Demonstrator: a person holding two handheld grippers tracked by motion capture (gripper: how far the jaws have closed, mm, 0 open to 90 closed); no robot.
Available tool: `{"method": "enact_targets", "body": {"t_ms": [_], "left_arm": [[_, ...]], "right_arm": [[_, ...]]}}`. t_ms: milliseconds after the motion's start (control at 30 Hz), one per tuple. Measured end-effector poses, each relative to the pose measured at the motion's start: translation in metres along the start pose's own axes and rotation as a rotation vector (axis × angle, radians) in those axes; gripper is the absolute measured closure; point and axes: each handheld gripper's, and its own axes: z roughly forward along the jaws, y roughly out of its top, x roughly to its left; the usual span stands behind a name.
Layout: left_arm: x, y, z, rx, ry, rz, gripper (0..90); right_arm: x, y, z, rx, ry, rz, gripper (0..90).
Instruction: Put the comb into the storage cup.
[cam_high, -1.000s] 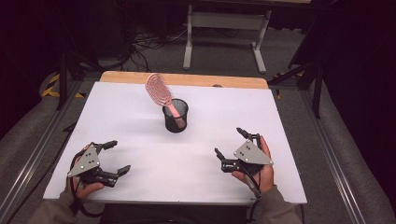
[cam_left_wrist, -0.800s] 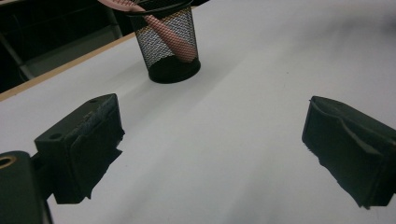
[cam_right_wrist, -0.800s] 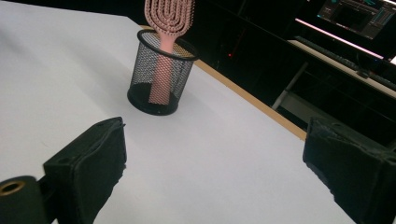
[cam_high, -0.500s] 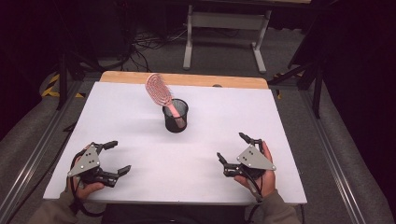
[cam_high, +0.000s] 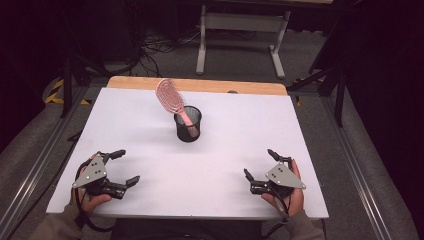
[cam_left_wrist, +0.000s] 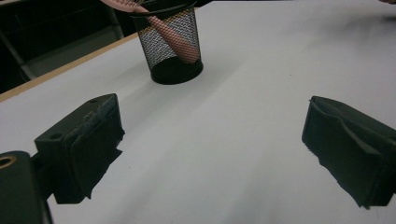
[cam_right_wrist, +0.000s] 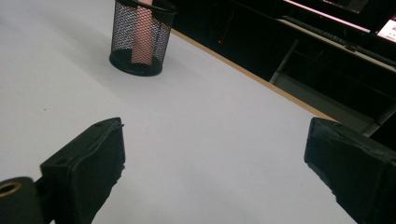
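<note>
A pink hairbrush (cam_high: 170, 97) stands handle-down in a black mesh cup (cam_high: 188, 125) near the middle of the white table (cam_high: 150, 115); its head leans up and to the left. In the left gripper view the cup (cam_left_wrist: 172, 46) and brush handle (cam_left_wrist: 173, 38) lie ahead, well beyond the jaws. The cup (cam_right_wrist: 140, 39) also sits far ahead in the right gripper view. My left gripper (cam_high: 121, 167) rests open at the front left, empty. My right gripper (cam_high: 260, 164) rests open at the front right, empty.
The table's far edge is a wooden strip (cam_high: 200, 85). Beyond it stand a grey metal stand (cam_high: 240, 30) and cables on the dark floor. Metal rails (cam_high: 350, 165) run along both sides of the table.
The right gripper has drawn back toward the front edge of the table and slightly right. The left gripper, cup and brush have stayed put.
</note>
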Motion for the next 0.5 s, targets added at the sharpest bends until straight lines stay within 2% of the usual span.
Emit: {"method": "enact_targets", "body": {"t_ms": [167, 500], "left_arm": [[-0.0004, 0.0003, 0.0003, 0.002, 0.008, 0.003, 6.1], [-0.0024, 0.0011, 0.0007, 0.006, -0.002, 0.013, 6.0]], "right_arm": [[0.0008, -0.005, -0.0006, 0.026, 0.003, -0.016, 4.5], [0.0011, -0.0098, 0.0031, 0.027, 0.008, 0.013, 3.9]]}}
